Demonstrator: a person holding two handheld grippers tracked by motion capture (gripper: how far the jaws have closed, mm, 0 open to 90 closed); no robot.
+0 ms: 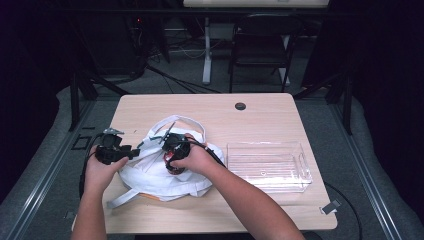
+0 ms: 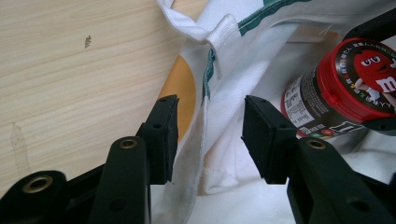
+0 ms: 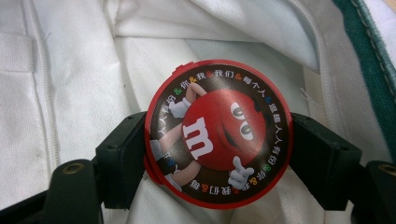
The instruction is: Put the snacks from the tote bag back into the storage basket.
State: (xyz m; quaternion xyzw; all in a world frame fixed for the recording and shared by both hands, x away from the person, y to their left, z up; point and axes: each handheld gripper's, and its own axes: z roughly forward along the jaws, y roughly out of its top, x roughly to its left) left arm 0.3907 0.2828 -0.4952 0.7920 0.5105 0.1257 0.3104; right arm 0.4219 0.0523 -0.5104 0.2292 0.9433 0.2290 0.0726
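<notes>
Black pads of the right claw (image 3: 217,154) clamp the candy jar (image 3: 218,133) by its red lid, inside the white bag (image 1: 150,172). Beside the jar, the left claw (image 2: 210,140) stands released around the bag's rim. The step is probably lifting the jar out; next it needs a straight pull up, toward the clear tray (image 1: 300,150) on the tabletop (image 1: 260,115).

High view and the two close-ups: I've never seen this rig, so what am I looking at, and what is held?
A person sits at a wooden table with hand-held tongs in each hand. The wide picture comes from a camera above; each close-up comes from a camera riding on one tool. On the table lie a white cloth bag and a clear plastic tray. The right tongs clamp a red-lidded candy jar over the bag's opening. The left tongs straddle the bag's edge, and their pads do not press it.
</notes>
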